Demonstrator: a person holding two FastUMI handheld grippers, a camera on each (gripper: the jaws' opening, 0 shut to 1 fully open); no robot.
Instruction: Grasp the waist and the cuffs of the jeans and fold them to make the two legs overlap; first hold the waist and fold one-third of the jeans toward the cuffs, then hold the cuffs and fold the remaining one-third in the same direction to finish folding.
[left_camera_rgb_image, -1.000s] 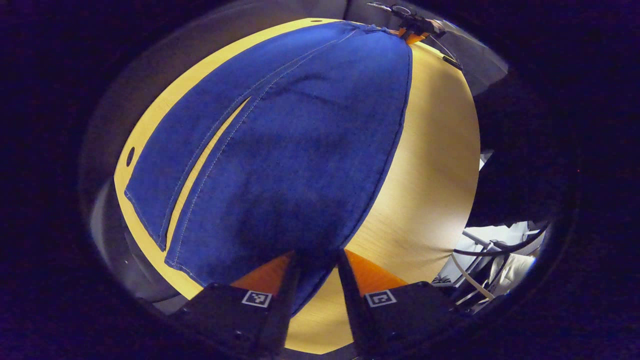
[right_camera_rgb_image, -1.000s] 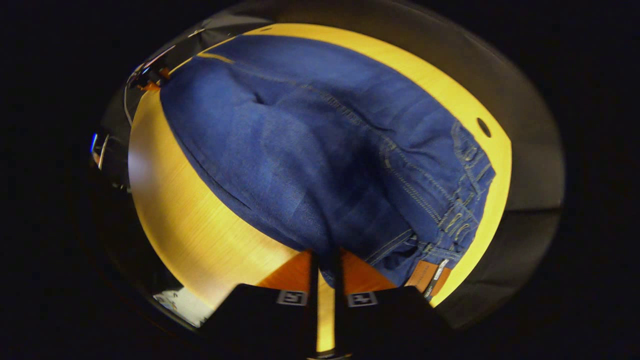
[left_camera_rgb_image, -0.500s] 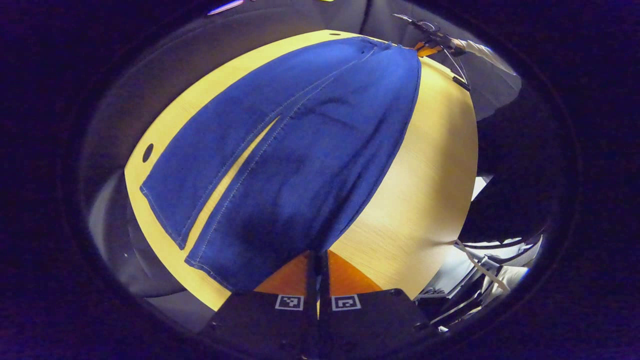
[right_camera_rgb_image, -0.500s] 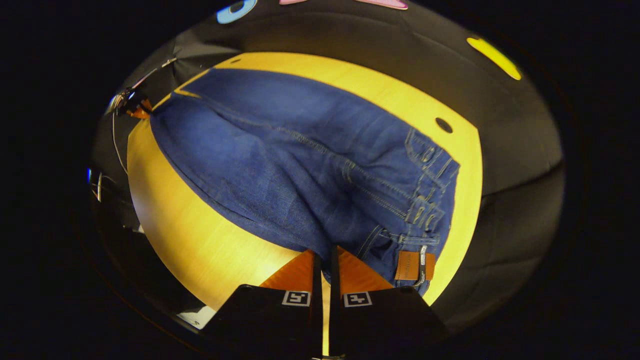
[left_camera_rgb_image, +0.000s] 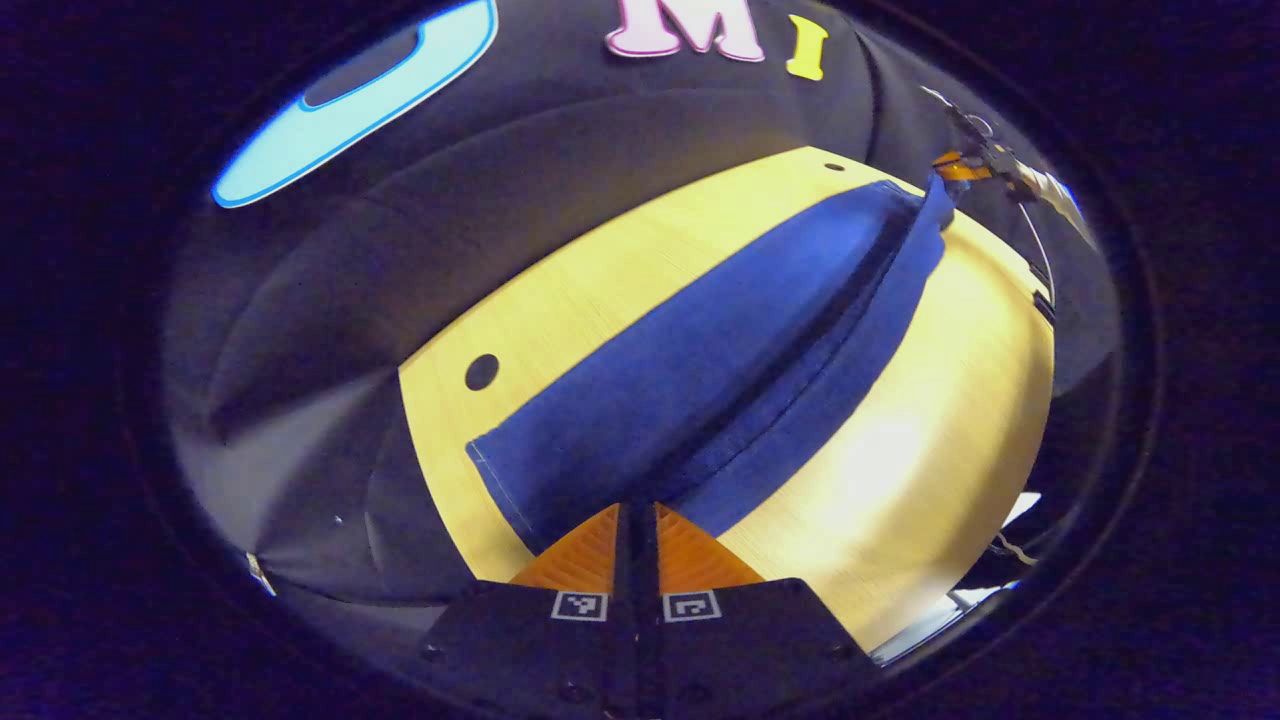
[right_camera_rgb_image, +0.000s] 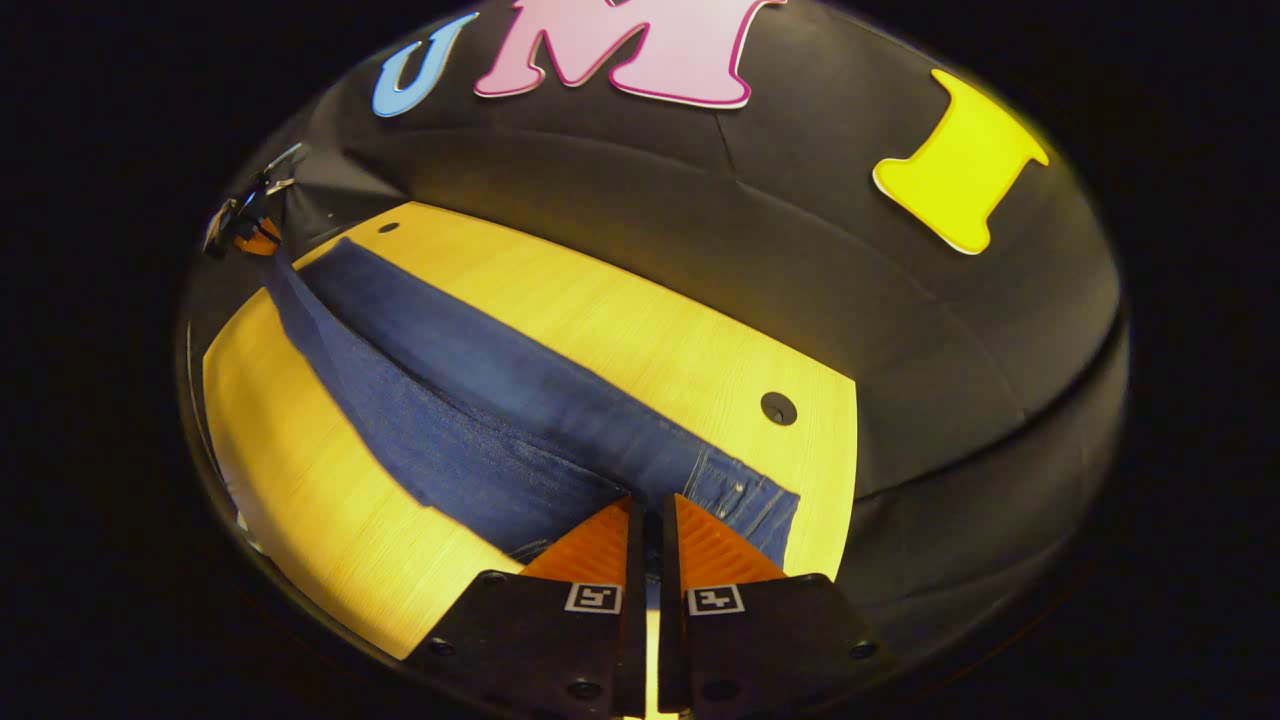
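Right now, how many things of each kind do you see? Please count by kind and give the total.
Jeans: 1
Hand-held gripper: 2, left hand-held gripper and right hand-held gripper
Table: 1
Hole in the table: 2
Total: 6

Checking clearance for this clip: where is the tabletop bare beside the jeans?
Bare table runs between the jeans and the booth wall, around the round hole. Another bare strip lies along the jeans' near side. The ends are crowded: each gripper's jaws pinch denim.
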